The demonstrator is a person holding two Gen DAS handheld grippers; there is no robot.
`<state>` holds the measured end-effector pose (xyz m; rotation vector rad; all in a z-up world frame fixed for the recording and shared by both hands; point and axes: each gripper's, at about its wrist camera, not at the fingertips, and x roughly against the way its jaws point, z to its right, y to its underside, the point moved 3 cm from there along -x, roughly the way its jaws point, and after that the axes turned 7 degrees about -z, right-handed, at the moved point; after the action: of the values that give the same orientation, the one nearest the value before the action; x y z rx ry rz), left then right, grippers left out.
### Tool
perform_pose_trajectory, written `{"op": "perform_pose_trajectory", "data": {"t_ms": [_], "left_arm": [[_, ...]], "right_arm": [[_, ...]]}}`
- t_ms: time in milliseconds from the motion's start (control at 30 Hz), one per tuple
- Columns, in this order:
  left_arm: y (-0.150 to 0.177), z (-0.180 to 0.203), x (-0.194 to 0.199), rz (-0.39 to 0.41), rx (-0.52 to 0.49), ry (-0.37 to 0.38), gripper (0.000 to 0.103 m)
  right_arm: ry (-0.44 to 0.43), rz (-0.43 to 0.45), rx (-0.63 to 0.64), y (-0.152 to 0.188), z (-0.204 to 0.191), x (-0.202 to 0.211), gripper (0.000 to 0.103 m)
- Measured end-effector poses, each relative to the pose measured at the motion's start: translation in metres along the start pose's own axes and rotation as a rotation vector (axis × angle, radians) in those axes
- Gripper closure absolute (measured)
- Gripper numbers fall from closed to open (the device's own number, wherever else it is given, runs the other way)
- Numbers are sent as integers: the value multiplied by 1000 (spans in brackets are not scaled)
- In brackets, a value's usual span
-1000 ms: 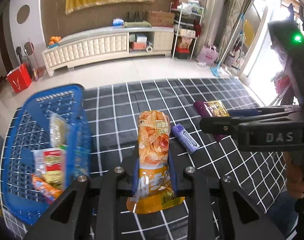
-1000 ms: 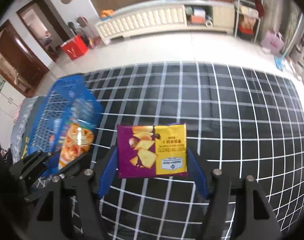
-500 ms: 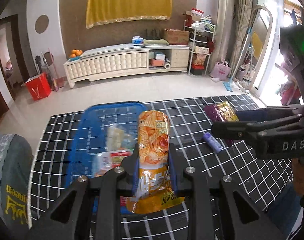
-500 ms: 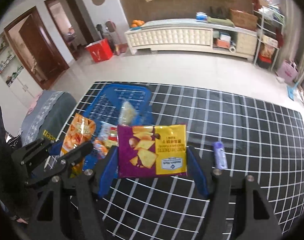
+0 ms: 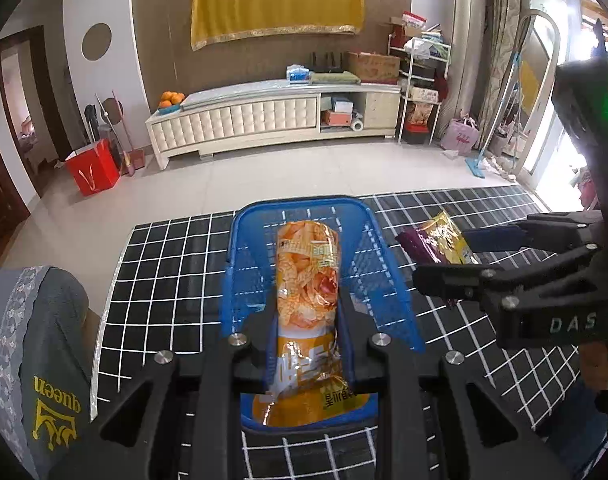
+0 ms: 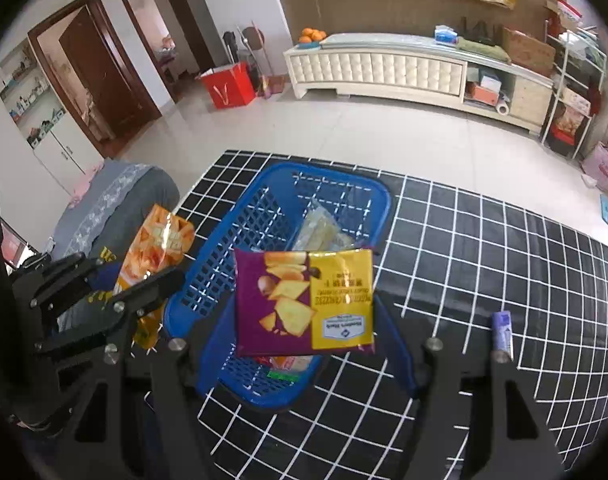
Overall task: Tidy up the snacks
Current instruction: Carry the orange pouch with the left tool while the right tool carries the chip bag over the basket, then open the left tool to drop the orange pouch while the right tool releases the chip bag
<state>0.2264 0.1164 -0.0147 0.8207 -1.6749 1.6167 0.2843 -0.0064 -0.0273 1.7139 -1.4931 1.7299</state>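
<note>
Black grid-patterned cloth on the bench carries the blue basket, over which an orange chip bag is clamped in the left hand-held gripper and a purple-yellow cracker packet is held across the wider-set right hand-held gripper, so lowering and releasing are judged due next.

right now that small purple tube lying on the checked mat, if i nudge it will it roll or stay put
The purple tube looks round and lies on its side on the checked mat, so it would probably roll if nudged across its length. It lies clear of the blue basket, so nothing nearby would stop it. It seems small, so likely light.
</note>
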Motion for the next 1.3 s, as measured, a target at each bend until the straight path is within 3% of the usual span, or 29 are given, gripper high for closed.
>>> {"op": "perform_pose_trajectory", "data": {"t_ms": [433,533,600,633,933,1300], "left_arm": [[-17,-31,-78,-86,47,31,78],[-23,-30,-90,-82,38,21,69],[-26,-29,-97,-87,26,26,42],[-27,-28,-98,-86,24,16,38],[-18,-36,-72,-60,50,9,31],[-3,-72,-27,-13,100,-41,27]], "right_arm": [[42,-63,-11,-16,9,-40,31],[53,-70,-14,-16,12,-43,31],[63,-73,-14,-16,15,-44,31],[65,-74,-14,-15,16,-43,31],[64,-65,-9,-17,12,-34,31],[53,-47,83,-26,-32,-29,31]]}}
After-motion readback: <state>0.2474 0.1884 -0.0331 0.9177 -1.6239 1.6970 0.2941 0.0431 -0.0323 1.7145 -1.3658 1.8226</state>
